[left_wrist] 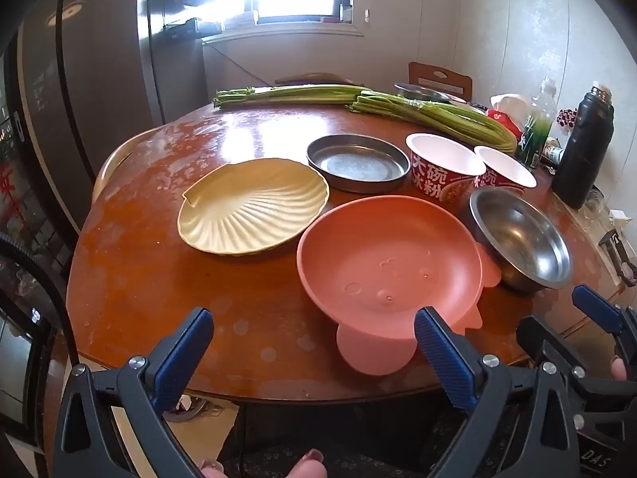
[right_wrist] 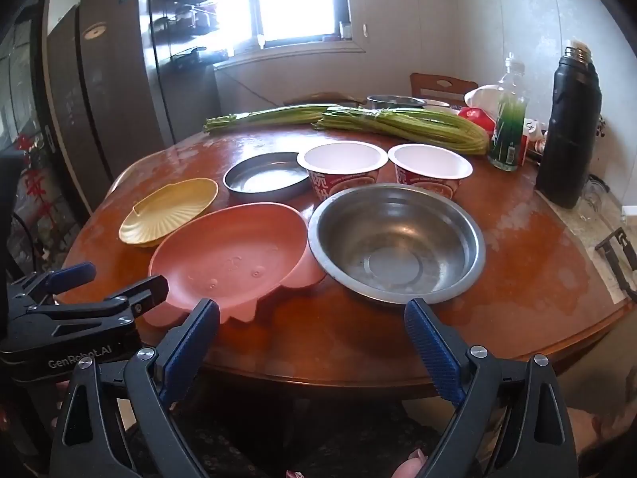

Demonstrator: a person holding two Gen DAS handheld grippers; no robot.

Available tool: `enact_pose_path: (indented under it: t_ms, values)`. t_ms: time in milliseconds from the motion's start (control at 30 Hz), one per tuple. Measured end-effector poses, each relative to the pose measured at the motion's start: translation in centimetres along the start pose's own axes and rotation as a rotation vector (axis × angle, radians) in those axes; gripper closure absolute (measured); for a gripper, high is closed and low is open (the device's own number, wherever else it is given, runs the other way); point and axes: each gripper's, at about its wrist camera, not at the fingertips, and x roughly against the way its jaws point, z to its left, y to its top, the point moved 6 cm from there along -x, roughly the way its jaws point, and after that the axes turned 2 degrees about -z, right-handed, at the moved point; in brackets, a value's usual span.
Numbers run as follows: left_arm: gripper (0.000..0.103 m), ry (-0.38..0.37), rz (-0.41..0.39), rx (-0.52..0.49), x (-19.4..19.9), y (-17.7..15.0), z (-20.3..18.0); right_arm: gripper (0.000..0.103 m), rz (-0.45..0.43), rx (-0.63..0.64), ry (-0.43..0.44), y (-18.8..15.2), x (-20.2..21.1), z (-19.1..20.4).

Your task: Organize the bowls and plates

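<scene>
Both tongs (left_wrist: 314, 342) (right_wrist: 312, 334) gape empty; pink plate (left_wrist: 382, 263) stretches lengthwise toward them.

celery bundles (right_wrist: 402, 125) | black thermos (right_wrist: 567, 127) (upright) | green-filled bottle (right_wrist: 509, 123)

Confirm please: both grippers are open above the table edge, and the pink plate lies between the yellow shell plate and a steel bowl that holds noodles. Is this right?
One detail is wrong: the steel bowl is empty, as the right wrist view shows. The rest holds: left gripper and right gripper are open, and the pink plate lies between the yellow shell plate and that bowl.
</scene>
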Motion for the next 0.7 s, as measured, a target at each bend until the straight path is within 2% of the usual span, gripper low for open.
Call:
enact_pose_path:
  t_ms: [133,167,267,700]
  values:
    - [0.002,0.037,-0.018,0.001,0.0,0.0,-0.8,0.008,-0.011,-0.019,0.024,-0.4,0.6,-0.1]
    - [0.002,0.027,-0.043,-0.008,1.0,-0.4,-1.3,0.008,-0.006,-0.011,0.022,-0.4,0.8,-0.1]
    - [0.002,-0.017,-0.001,0.021,0.9,-0.2,-0.4,0.008,0.019,0.009,0.011,-0.5,0.1,0.2]
    - [0.002,-0.031,-0.004,0.025,0.7,-1.0,-0.1,0.008,0.008,0.023,0.015,-0.6,0.6,0.6]
